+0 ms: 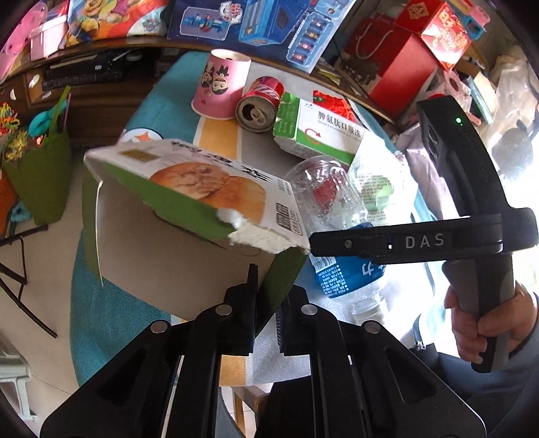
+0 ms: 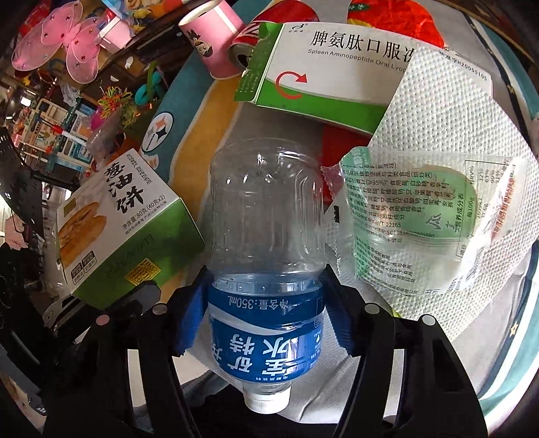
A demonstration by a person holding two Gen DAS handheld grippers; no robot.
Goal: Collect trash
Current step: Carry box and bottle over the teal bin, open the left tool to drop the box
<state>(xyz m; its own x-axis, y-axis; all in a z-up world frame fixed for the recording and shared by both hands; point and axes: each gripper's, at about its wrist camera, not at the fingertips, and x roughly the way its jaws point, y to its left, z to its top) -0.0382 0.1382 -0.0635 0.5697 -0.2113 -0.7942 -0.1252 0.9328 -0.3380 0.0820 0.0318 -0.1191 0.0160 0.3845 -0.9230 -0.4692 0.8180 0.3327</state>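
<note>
Dark wooden cabinet [image 1: 84,91] upper left, toy boxes [image 1: 249,23] stacked along the top. Bright daylight floods the right edge; red gift boxes [image 1: 401,64] upper right

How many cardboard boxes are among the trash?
2: a pancake box held up by the left hand-held gripper, and a medicine box beside the can. Others may be hidden.

Both wrist views look steeply down, sharing the bottle [image 1: 340,229].
</note>
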